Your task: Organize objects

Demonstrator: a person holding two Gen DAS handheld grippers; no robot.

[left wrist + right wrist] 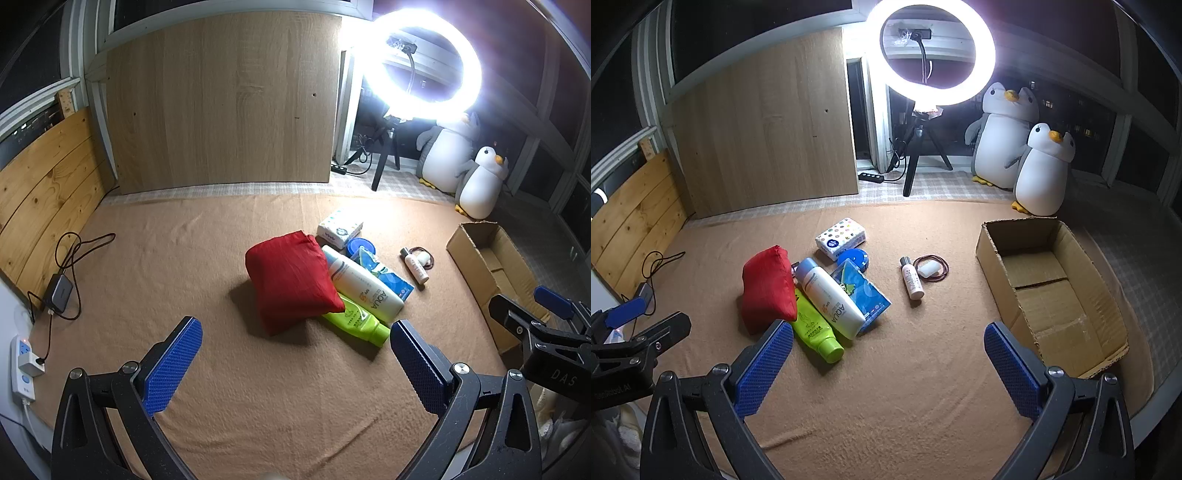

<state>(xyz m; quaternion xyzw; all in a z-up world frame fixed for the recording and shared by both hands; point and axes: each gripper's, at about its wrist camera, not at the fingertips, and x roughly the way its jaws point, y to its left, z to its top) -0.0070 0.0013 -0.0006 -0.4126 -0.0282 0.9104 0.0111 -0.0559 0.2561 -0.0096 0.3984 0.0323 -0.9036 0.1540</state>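
Note:
A pile lies on the tan blanket: a red pouch (291, 280) (768, 288), a white AQUA bottle (364, 284) (829, 299), a lime green bottle (358, 323) (816, 328), a blue packet (864, 291), a blue round tin (854, 257) and a dotted tissue pack (841, 232). A small white bottle (912, 282), a red hair tie (931, 269) and a white case lie apart to the right. An open, empty cardboard box (1052, 288) (487, 266) stands further right. My left gripper (295, 360) and right gripper (888, 360) are open, empty, short of the pile.
A ring light (931, 55) on a tripod and two plush penguins (1027, 155) stand at the back. A wooden board (221, 107) leans behind. A charger with cables (59, 291) and a power strip (24, 365) lie at the left.

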